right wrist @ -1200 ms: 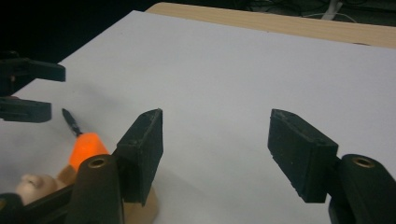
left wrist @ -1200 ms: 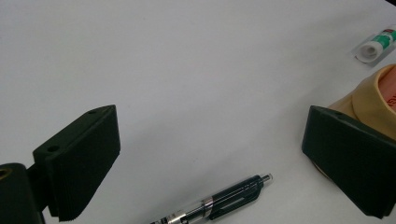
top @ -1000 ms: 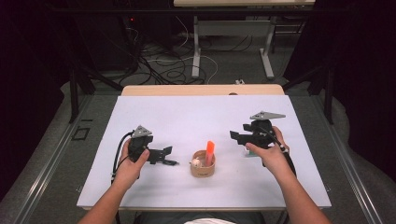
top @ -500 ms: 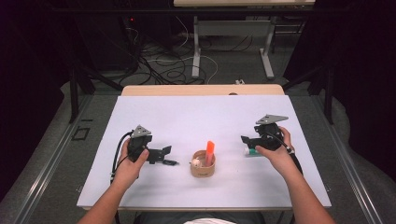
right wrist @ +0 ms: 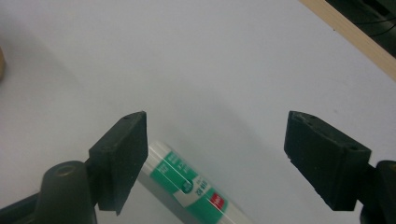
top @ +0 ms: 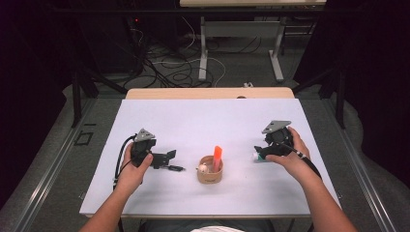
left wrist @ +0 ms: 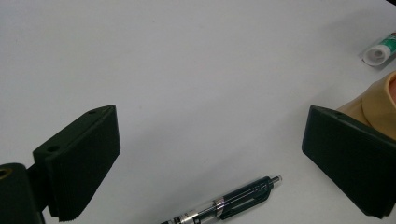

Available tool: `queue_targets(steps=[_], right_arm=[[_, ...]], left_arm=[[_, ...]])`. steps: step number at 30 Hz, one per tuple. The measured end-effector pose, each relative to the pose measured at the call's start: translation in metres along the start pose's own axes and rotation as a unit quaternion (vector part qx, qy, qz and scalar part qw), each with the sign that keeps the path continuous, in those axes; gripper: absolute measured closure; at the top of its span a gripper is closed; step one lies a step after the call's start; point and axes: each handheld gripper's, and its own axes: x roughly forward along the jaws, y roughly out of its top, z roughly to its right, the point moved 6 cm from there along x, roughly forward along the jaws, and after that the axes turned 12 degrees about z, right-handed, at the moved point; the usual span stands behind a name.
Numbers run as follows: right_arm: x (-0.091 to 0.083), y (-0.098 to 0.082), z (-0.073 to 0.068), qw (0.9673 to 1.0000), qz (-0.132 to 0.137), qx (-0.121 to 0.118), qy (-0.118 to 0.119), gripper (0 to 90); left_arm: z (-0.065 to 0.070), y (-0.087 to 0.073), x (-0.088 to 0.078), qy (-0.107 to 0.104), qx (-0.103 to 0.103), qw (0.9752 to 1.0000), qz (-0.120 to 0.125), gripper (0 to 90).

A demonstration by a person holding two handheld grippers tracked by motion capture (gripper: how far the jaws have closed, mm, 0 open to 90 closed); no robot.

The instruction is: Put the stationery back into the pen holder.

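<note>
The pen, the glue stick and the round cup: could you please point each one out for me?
pen [left wrist: 229,200]: left gripper view, on its black barrel.
glue stick [right wrist: 191,186]: right gripper view, on its green and white label.
round cup [top: 210,175]: high view, on its tan outer wall.

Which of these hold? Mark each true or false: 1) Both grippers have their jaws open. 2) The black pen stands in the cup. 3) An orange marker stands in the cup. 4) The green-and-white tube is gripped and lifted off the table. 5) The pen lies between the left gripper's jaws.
1) True: the left gripper and the right gripper both show wide gaps; the right one's jaws have just been opening.
2) False: the black pen lies flat on the white table, beside the cup.
3) True: the orange marker sticks up out of it.
4) False: the green-and-white tube lies on the table between open jaws, unpressed.
5) True, ungripped.
</note>
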Motion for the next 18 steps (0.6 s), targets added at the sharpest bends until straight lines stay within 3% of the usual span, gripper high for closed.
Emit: queue_targets(steps=[5, 6, 10, 13, 15, 18], right_arm=[[-0.004, -0.001, 0.001, 0.9972, -0.032, -0.066, 0.015, 30.5], [-0.003, 0.0, 0.0, 0.9967, -0.022, -0.075, 0.022, 32.3], [-0.007, -0.002, -0.002, 0.9913, -0.034, -0.121, 0.039, 36.3], [-0.008, -0.004, -0.004, 0.9844, -0.044, -0.161, 0.056, 39.3], [-0.009, -0.006, -0.003, 0.977, -0.057, -0.196, 0.062, 39.7], [-0.01, -0.011, 0.0, 0.9717, -0.076, -0.212, 0.07, 39.8]], left_arm=[[0.0, 0.0, -0.002, 0.002, 0.001, 1.0, -0.001, 4.5], [0.0, 0.001, -0.002, 0.002, 0.0, 1.0, 0.0, 4.5], [0.0, 0.001, -0.003, 0.003, -0.002, 1.0, 0.001, 4.5], [0.0, 0.001, -0.003, 0.005, -0.001, 1.0, 0.003, 4.5], [0.0, 0.0, -0.004, 0.005, -0.002, 1.0, 0.001, 4.5], [-0.001, 0.0, -0.004, 0.003, 0.003, 1.0, -0.002, 4.5]])
